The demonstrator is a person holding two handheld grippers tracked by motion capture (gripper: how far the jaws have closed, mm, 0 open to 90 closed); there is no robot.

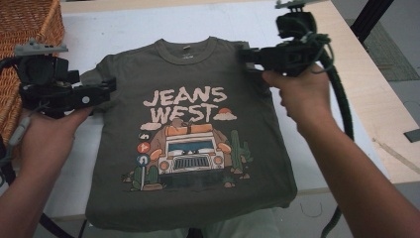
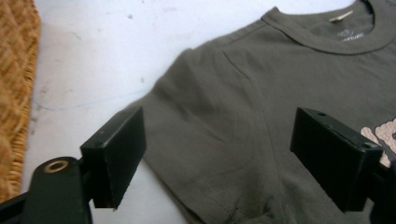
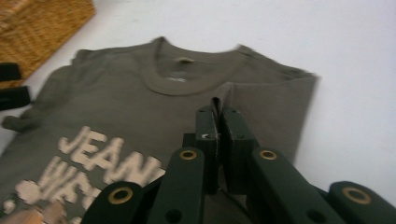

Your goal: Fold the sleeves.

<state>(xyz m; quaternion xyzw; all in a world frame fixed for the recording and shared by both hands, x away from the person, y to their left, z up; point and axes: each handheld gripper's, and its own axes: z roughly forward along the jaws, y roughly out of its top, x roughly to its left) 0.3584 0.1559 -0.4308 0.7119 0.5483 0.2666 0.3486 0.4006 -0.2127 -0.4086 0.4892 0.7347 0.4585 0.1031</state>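
Observation:
An olive T-shirt (image 1: 198,79) with a "JEANS WEST" truck print (image 1: 185,144) lies face up on the white table (image 1: 124,25), collar toward the far side. My left gripper (image 1: 110,88) hovers at the shirt's left sleeve (image 2: 205,121) and stands open, its jaws wide apart on either side of the sleeve (image 1: 91,74) without pressing it. My right gripper (image 1: 246,54) is at the shirt's right shoulder, shut on a raised fold of the fabric (image 3: 215,103). There the right sleeve (image 3: 275,98) lies folded in over the shirt.
A wicker basket (image 1: 29,25) stands at the far left, close behind my left gripper. A bare wooden tabletop (image 1: 366,99) runs along the right. The shirt's hem (image 1: 188,218) reaches the table's near edge. The right gripper's cable (image 1: 341,99) trails down the right side.

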